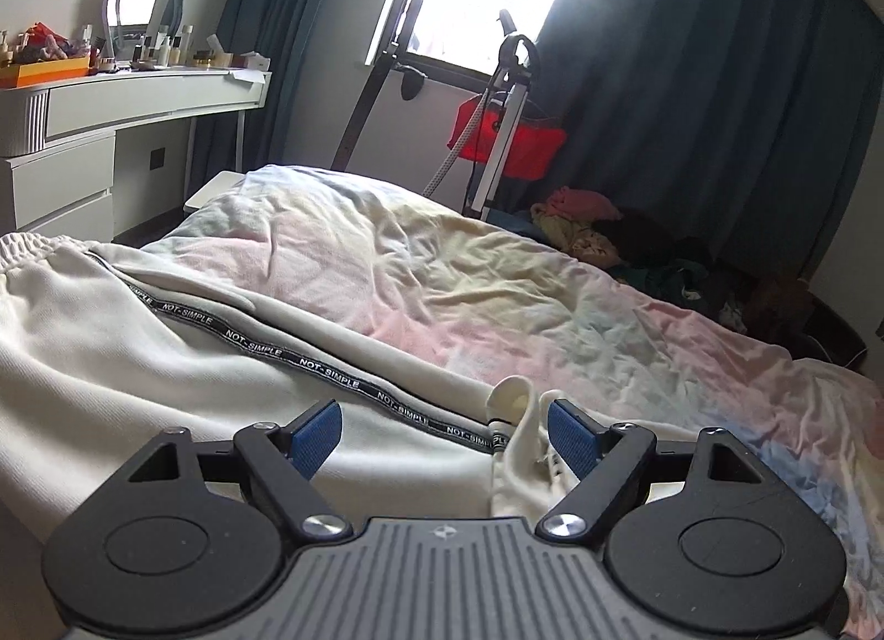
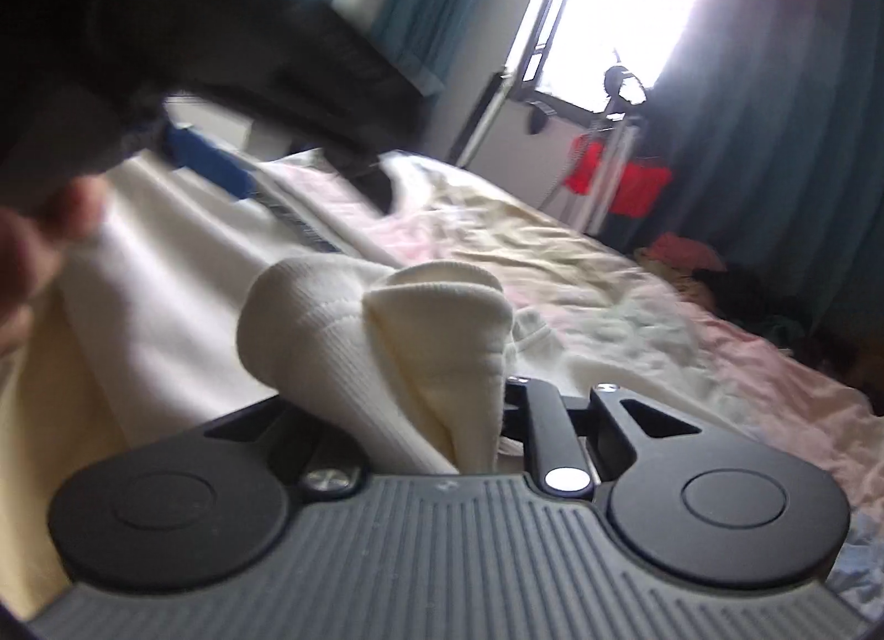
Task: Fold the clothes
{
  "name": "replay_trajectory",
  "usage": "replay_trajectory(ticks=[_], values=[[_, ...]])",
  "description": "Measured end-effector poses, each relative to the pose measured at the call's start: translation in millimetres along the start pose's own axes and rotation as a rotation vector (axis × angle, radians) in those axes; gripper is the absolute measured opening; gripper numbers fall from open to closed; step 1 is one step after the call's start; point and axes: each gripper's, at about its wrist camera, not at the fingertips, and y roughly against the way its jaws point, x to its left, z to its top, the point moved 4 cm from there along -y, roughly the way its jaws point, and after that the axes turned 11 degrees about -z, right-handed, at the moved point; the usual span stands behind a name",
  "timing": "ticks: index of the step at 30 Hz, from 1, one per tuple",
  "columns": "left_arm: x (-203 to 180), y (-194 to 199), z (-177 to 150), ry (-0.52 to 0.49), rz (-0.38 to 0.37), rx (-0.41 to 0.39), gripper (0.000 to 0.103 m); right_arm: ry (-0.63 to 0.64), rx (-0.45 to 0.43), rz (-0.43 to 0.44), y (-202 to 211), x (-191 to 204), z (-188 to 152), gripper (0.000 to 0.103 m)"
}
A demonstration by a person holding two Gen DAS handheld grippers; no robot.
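Observation:
Cream trousers (image 1: 138, 374) with a black "NOT-SIMPLE" tape down the side lie across the bed, elastic waistband (image 1: 22, 247) at the far left. My left gripper (image 1: 445, 438) hovers open just above the leg end, nothing between its blue pads (image 1: 317, 438). In the right wrist view my right gripper (image 2: 464, 435) is shut on a bunched, ribbed cream cuff (image 2: 375, 330) that hides its fingertips. The left gripper shows there as a blurred black shape at upper left, one blue pad (image 2: 207, 159) over the trousers, with a hand (image 2: 33, 253) at the left edge.
A crumpled pastel sheet (image 1: 442, 264) covers the bed. A white dressing table (image 1: 138, 93) with bottles stands at the left. Past the bed's far side are a steamer stand with a red cloth (image 1: 508, 137), a heap of clothes (image 1: 580, 220) and dark curtains (image 1: 690, 87).

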Motion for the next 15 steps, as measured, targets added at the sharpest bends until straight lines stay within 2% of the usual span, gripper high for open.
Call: replay_trajectory(ticks=[3, 5, 6, 7, 8, 9, 10, 12, 15], values=[[3.3, -1.9, 1.6, -0.026, 0.011, 0.002, 0.083, 0.000, 0.053, 0.023, -10.7, 11.1, -8.5, 0.020], [5.7, -2.0, 2.5, -0.034, 0.018, 0.003, 0.083, 0.002, 0.083, 0.056, -13.2, 14.5, -11.4, 0.030], [6.7, -1.6, 3.3, -0.028, 0.015, 0.002, 0.083, 0.003, 0.094, 0.083, -11.7, 14.1, -11.0, 0.041], [7.2, -1.4, 3.8, -0.025, 0.010, 0.003, 0.083, -0.005, 0.110, 0.122, -7.4, 13.5, -10.2, 0.057], [7.8, -1.2, 4.3, -0.021, 0.005, 0.004, 0.083, -0.015, 0.127, 0.161, -2.8, 13.0, -9.3, 0.064], [8.3, -1.0, 4.9, -0.017, 0.000, 0.004, 0.083, -0.025, 0.143, 0.200, 1.8, 12.3, -8.3, 0.078], [8.7, -0.7, 5.2, -0.014, -0.005, 0.005, 0.083, -0.058, 0.171, 0.244, 7.7, 8.1, -6.4, 0.084], [7.6, 0.9, 3.7, -0.012, -0.024, 0.013, 0.083, -0.145, 0.218, 0.331, 24.9, -0.8, -5.4, 0.083], [2.6, 4.2, 0.5, -0.010, -0.055, 0.027, 0.083, -0.284, 0.258, 0.362, 41.3, -34.4, -3.3, 0.083]])
